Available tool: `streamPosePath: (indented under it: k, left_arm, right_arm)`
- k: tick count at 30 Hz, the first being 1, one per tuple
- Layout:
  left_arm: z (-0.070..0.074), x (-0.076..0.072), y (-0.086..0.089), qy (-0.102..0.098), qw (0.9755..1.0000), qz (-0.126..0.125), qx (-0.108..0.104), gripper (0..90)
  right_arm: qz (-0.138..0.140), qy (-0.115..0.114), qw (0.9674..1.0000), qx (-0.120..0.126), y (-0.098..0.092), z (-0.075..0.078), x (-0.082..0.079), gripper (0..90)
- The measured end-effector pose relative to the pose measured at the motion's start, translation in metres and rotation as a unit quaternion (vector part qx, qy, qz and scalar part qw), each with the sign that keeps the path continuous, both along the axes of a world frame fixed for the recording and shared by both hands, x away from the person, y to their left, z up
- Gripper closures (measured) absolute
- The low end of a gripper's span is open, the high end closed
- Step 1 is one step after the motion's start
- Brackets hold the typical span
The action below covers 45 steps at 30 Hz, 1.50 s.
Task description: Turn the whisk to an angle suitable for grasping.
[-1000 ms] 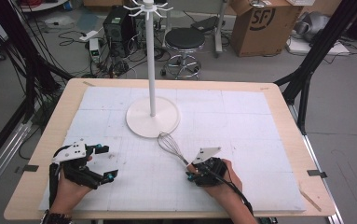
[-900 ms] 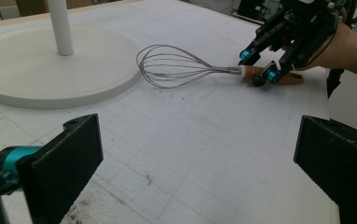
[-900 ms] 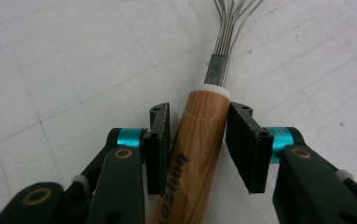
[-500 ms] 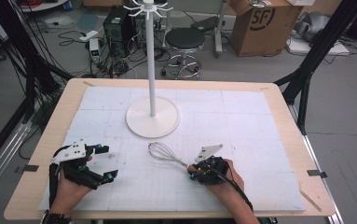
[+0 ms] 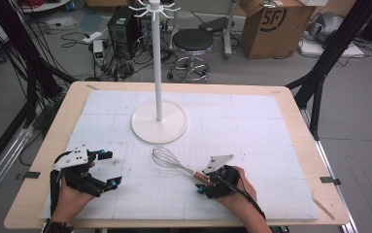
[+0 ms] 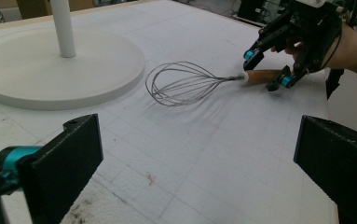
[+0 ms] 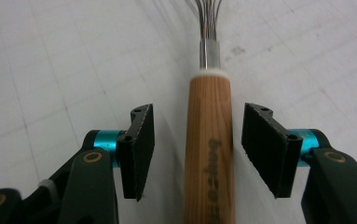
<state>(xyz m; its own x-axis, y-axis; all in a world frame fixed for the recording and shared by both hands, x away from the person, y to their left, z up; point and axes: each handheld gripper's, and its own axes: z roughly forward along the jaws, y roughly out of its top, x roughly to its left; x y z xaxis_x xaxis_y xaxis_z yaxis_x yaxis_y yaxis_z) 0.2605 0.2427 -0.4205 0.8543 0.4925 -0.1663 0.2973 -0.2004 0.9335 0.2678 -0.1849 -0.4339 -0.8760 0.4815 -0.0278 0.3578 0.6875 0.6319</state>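
Here your right gripper (image 7: 192,154) straddles the whisk's wooden handle (image 7: 209,149), jaws having just been opening, pads clear of the wood on both sides.

The whisk (image 5: 174,162) lies flat on the white mat (image 5: 251,131), wire head toward the stand's round base (image 5: 159,126). It looks light; the wires are likely springy and would slip, so take it by the stiff handle near the metal collar. Your left gripper (image 5: 107,167) rests well apart, jaws wide open and empty.
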Motion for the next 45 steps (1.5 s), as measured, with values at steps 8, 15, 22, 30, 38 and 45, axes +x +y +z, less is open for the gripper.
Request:
streamPosePath:
  k: [8, 15, 22, 30, 38, 45]
  left_arm:
    - [0.001, 0.001, 0.001, -0.002, 1.0, 0.002, -0.001, 1.7]
    - [0.002, 0.001, 0.0, -0.004, 1.0, 0.001, -0.004, 1.7]
    - [0.005, 0.0, 0.001, -0.007, 0.9999, 0.002, -0.009, 1.7]
    - [0.005, 0.0, 0.002, -0.007, 0.9999, 0.002, -0.008, 1.8]
    - [0.006, 0.0, 0.003, -0.009, 0.9999, 0.001, -0.008, 1.7]
    - [0.006, 0.0, 0.003, -0.01, 0.9999, 0.002, -0.008, 1.7]
  right_arm:
    - [-0.01, 0.007, 0.9999, -0.002, -0.012, -0.001, -0.003, 62.7]
    - [0.004, 0.007, 0.9999, -0.006, -0.008, 0.001, -0.001, 68.3]
    - [0.036, 0.0, 0.9993, -0.009, 0.012, 0.003, 0.005, 69.6]
    - [0.084, -0.002, 0.9964, -0.011, 0.047, 0.003, 0.009, 69.6]
    - [0.137, -0.006, 0.9905, -0.013, 0.089, 0.003, 0.014, 69.6]
    - [0.162, -0.022, 0.9864, -0.022, 0.118, 0.004, 0.013, 68.7]
